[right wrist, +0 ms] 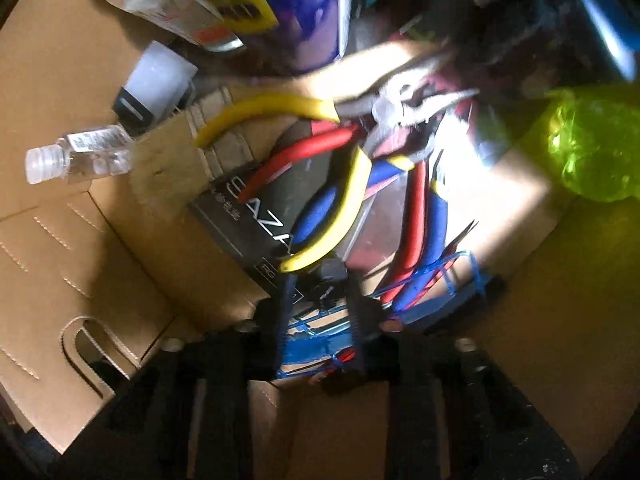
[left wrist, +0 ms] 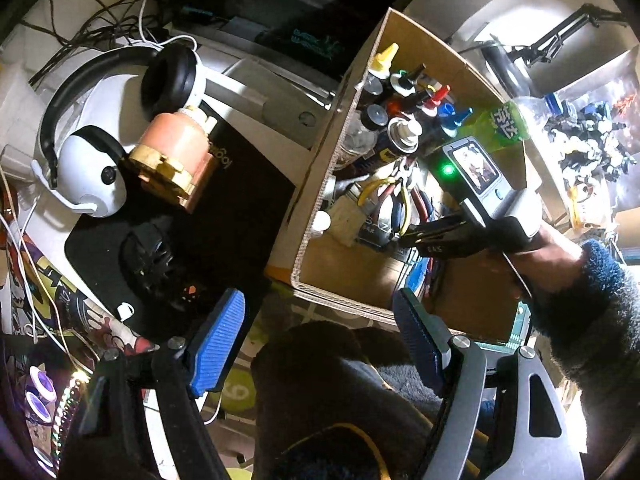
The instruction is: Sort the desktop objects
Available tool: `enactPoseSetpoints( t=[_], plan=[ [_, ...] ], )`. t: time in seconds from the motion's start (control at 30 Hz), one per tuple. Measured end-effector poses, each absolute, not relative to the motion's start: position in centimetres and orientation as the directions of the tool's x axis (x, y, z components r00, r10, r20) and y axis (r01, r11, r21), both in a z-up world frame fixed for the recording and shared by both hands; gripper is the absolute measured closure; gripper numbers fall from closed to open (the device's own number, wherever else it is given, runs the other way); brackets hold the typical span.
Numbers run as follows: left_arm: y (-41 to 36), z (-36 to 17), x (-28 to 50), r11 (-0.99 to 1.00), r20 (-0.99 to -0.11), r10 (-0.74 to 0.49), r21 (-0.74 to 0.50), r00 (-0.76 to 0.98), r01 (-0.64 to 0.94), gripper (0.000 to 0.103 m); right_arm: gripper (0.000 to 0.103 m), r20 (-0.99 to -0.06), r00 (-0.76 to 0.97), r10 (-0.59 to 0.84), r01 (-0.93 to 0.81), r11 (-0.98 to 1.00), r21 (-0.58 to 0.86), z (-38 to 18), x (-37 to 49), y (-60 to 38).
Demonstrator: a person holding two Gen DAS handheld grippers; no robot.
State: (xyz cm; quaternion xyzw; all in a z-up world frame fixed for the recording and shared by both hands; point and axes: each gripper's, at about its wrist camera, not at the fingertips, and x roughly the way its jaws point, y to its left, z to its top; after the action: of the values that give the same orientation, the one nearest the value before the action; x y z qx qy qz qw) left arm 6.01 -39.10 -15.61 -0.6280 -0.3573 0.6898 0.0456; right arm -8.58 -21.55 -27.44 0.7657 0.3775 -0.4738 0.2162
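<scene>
A cardboard box (left wrist: 320, 184) on the desk holds paint bottles, a spray can (left wrist: 402, 136), pliers (left wrist: 394, 200) and a green bottle (left wrist: 508, 120). My left gripper (left wrist: 316, 344) is open and empty, hovering in front of the box above a black mouse pad (left wrist: 240, 208). My right gripper (left wrist: 412, 240) reaches down inside the box. In the right wrist view its fingers (right wrist: 320, 320) stand a little apart over a bundle of blue cable ties (right wrist: 460, 276), beside yellow, red and blue pliers (right wrist: 340, 184) lying on a black carton (right wrist: 248, 216). I cannot tell whether it grips anything.
White headphones (left wrist: 92, 140) and a pink-and-gold figure (left wrist: 172, 156) sit left on the desk. A black mouse (left wrist: 154, 256) lies on the pad. A small clear bottle (right wrist: 76, 158) lies in the box. Toy figures (left wrist: 592, 144) pile up at the far right.
</scene>
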Motion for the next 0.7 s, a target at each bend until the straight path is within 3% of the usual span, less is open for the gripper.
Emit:
enactPoseSetpoints(
  t=[0.27,0.43,0.7],
  plan=[
    [-37.6,-15.4,4.8,-0.745,-0.819,0.536,-0.572,-0.202,0.344,0.026,0.088,-0.906,0.254,0.338,0.760,-0.649,-0.030,-24.2,-9.5,-20.0],
    [-37.3,-15.3,4.8,-0.736,-0.809,0.548,-0.587,-0.213,0.337,0.026,0.088,-0.944,0.078,0.320,0.713,-0.680,-0.172,-20.2,-13.2,-19.0],
    [-37.6,-15.6,5.1,-0.728,-0.805,0.556,-0.592,-0.208,0.345,0.026,0.088,-0.962,-0.128,0.239,0.276,-0.923,-0.266,-18.4,-15.9,-13.1]
  ],
)
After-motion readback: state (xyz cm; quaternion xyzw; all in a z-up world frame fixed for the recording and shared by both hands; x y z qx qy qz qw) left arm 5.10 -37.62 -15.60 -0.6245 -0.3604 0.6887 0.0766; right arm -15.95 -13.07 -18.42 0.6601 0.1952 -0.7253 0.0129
